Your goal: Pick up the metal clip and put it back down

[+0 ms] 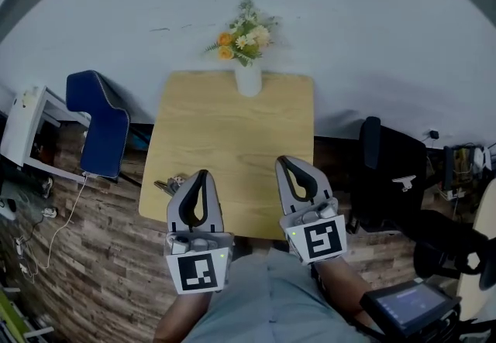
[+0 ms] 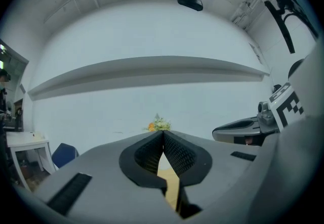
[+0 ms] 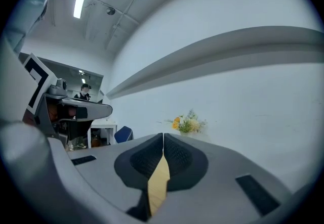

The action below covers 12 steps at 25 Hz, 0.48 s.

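I hold both grippers above the near edge of the wooden table (image 1: 232,140), one in each hand, and both point forward toward the white wall (image 1: 349,32).

My left gripper (image 1: 203,174) is clenched. In the left gripper view its two dark pads (image 2: 177,153) meet at the tips, and nothing is between them; only a thin strip of the table top shows lower in the gap. My right gripper (image 1: 284,160) is clenched in the same way, the tips together and nothing held.

The metal clip (image 1: 168,184) lies on the table near its front left corner, just beside my left gripper on its left side. From the head view I cannot tell if the gripper touches it; it is small and not sharp in that view. My right gripper is well apart from it.

At the far edge of the table, against the wall, stands a white vase (image 1: 248,80) with orange and pale flowers (image 1: 242,38). A blue chair (image 1: 99,123) stands on the left of the table and a black chair (image 1: 387,171) on the right, both on the wood-pattern floor (image 1: 93,256).
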Tool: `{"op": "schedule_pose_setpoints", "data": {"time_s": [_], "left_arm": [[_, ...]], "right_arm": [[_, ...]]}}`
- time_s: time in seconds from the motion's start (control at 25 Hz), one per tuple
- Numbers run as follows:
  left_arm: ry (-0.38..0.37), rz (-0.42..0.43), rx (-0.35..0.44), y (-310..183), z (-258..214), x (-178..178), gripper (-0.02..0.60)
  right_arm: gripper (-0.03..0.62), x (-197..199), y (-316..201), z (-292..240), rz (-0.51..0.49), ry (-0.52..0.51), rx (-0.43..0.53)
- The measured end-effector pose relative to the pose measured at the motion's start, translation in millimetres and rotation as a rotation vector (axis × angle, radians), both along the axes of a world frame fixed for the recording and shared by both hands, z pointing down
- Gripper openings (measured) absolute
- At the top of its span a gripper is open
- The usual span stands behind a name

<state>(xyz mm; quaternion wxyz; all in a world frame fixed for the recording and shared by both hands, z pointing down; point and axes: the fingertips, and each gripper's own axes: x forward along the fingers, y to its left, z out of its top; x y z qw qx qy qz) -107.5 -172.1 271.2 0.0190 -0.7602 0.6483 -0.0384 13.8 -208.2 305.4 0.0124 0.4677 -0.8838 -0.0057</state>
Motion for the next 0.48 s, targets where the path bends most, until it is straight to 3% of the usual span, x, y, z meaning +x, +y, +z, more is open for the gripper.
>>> {"op": "schedule_pose_setpoints", "data": {"time_s": [0.48], "left_arm": [[-0.012, -0.016, -0.013, 1.1, 4.9, 10.6, 0.018]], "right_arm": [[0.048, 7.3, -3.1, 2.9, -0.02, -0.024, 0.005]]}}
